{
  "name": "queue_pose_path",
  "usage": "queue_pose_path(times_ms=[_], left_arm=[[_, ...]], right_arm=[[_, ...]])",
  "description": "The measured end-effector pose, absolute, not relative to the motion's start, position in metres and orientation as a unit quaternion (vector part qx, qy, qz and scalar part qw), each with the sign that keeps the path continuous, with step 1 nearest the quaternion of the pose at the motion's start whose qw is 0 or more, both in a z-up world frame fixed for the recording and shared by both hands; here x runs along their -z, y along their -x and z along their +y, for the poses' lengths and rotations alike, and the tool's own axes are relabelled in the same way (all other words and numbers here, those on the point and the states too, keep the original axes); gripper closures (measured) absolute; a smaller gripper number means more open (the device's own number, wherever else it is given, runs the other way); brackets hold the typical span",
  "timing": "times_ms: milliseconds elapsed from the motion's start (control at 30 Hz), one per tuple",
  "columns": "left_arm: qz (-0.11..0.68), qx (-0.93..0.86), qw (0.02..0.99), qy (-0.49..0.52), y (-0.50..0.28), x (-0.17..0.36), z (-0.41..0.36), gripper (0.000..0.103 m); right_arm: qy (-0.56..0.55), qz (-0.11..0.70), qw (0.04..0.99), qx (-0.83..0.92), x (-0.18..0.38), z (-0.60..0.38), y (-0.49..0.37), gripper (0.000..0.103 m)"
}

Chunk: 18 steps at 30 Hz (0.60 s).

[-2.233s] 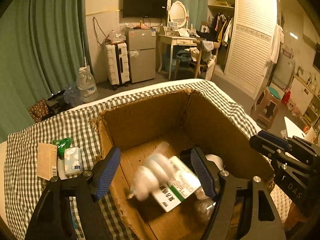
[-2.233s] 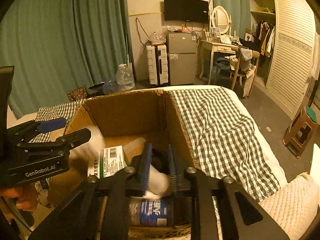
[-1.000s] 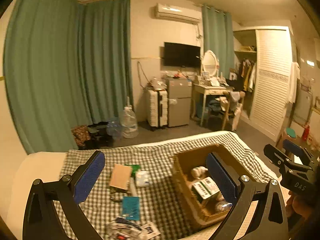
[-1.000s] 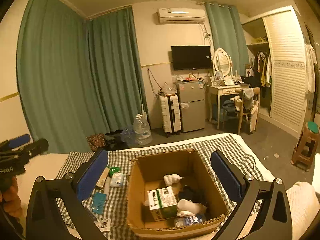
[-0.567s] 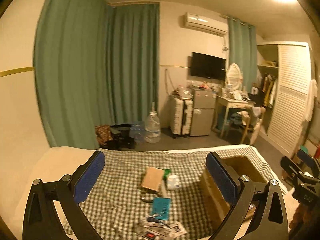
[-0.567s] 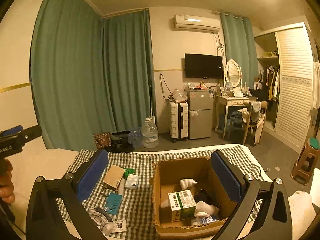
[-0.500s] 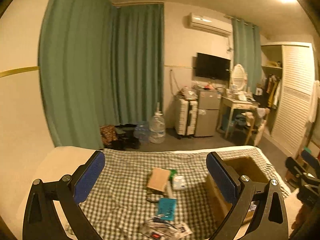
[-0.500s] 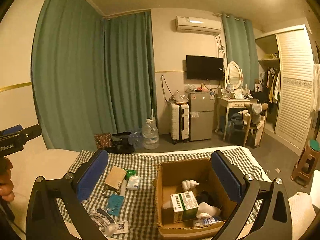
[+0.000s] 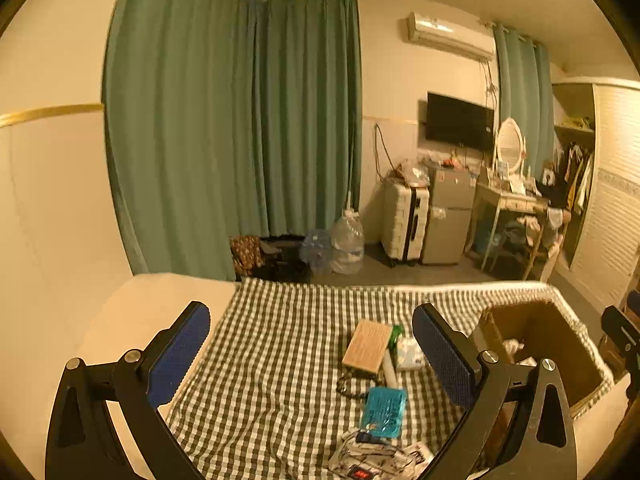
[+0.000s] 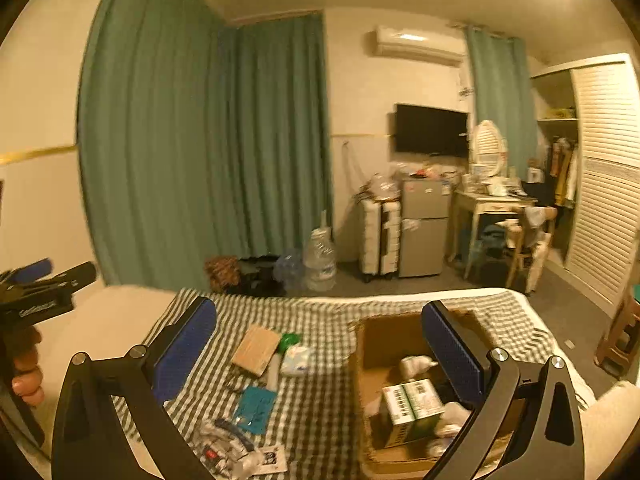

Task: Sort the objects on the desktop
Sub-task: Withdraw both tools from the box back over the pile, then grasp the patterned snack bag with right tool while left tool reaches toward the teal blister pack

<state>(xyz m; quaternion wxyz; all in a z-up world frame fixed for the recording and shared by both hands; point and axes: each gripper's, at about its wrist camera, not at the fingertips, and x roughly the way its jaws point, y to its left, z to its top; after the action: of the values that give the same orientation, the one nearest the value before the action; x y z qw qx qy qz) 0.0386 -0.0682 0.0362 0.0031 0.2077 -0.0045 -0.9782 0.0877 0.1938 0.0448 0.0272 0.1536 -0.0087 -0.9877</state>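
Blue-padded left tongs (image 9: 310,352) wide open, nothing held, raised above the checked cloth (image 9: 280,360). Right tongs (image 10: 320,350) same: jaws spread full, empty.

Left view: brown card (image 9: 367,346) sits between the pads, nearer the right one. Green item (image 9: 396,332) and white pack (image 9: 408,354) just beside it, a white tube (image 9: 389,372) along its edge. Teal packet (image 9: 384,405) lower down between the pads; clear bags (image 9: 380,456) at the bottom edge. Box (image 9: 560,340) lies outside the right pad.

Right view: box (image 10: 384,340) is under and left of the right pad. Inside: green-white carton (image 10: 412,404) plus white items (image 10: 414,362), probably bottles, too blurred to be sure. Card (image 10: 256,350), teal packet (image 10: 256,404) and bags (image 10: 228,448) between the pads, toward the left one. Left tongs' side (image 10: 36,296) shows at far left edge.
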Motion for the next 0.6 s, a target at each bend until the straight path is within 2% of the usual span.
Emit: queue_pose_path(times_ms=[100,400,600], left_arm=[[-0.005,0.972,-0.033,-0.233,-0.030,-0.016,-0.074,0.000],[-0.036,0.929,-0.007,-0.368,0.014,0.063,-0.072,0.000],[-0.039,0.921,-0.016,-0.386,0.038,0.078,-0.062,0.000]], right_arm=[[-0.173,0.010,0.042,0.984,-0.027,0.178,-0.072,0.000],[-0.258,0.043,0.107,0.959,0.039,0.146,-0.023,0.000],[-0.325,0.070,0.157,0.930,0.092,0.127,-0.004,0.000]])
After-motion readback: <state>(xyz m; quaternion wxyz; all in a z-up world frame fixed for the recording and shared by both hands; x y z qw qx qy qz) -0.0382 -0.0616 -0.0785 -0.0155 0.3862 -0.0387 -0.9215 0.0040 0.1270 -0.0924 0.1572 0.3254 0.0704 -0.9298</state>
